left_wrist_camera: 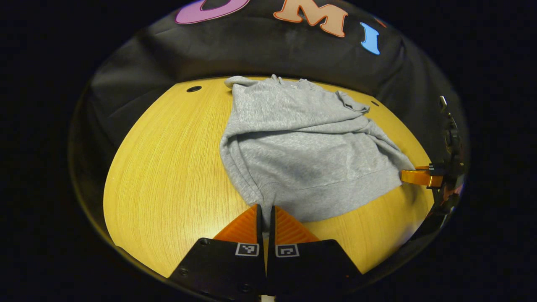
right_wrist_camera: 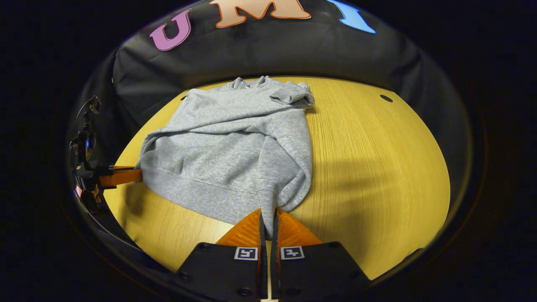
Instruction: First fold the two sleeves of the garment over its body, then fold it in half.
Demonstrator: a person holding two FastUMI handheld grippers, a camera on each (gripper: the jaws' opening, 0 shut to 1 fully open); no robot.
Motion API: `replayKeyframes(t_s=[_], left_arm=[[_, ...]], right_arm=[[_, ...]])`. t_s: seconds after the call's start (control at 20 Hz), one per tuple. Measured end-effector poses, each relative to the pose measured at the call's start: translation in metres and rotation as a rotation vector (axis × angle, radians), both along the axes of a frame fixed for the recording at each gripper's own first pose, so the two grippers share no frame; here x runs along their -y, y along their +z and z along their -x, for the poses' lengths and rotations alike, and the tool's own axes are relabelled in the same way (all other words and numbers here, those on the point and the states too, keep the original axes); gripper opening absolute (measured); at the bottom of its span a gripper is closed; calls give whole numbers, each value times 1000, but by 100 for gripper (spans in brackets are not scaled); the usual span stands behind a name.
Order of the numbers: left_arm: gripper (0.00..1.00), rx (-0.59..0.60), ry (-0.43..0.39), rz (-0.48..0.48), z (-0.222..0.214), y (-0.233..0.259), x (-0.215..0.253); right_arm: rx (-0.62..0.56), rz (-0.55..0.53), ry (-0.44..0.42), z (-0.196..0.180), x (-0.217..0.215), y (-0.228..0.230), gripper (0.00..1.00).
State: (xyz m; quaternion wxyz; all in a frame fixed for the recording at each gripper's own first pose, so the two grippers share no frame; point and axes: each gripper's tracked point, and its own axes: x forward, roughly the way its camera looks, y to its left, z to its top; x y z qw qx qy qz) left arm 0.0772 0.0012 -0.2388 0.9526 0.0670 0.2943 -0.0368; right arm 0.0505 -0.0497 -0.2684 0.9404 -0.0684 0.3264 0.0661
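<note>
On the yellow wood-grain desk (left_wrist_camera: pixel 168 176) lies the grey sweatshirt (left_wrist_camera: pixel 302 155), collar toward the booth wall, hem toward the cameras, both sleeves already folded across the body. Left gripper view, left side: bare desk, one small dark hole (left_wrist_camera: pixel 194 89) near the far edge. Bottom centre: left claw (left_wrist_camera: pixel 265 216), orange fingers pressed together on the near left hem corner (left_wrist_camera: pixel 265 197), fabric pinched between them. Far right of that view: the right claw (left_wrist_camera: pixel 409 176) at the other hem corner, seen side-on. Right gripper view, far left: the left claw again, orange finger touching the hem edge. Centre: sweatshirt body with a sleeve cuff (right_wrist_camera: pixel 291 95) bunched near the collar. Bottom centre: right claw clenched on the hem corner (right_wrist_camera: pixel 267 201), ribbing gripped between both fingers. Right: open desk surface, shadowed
</note>
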Motion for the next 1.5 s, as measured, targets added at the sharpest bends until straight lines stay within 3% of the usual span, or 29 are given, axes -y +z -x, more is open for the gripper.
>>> replayKeyframes(t_s=[0.45, 0.9, 1.3, 1.5], left_arm=[[0, 126, -3, 178, -26, 69, 23], [0, 240, 13, 205, -82, 122, 28], [0, 239, 73, 235, -166, 127, 21], [0, 170, 100, 195, -199, 101, 11]], right_arm=[[84, -103, -9, -22, -11, 56, 5], [179, -141, -10, -86, -11, 113, 5], [174, -142, -34, -171, -14, 106, 5], [113, -181, -77, -202, -5, 81, 6]])
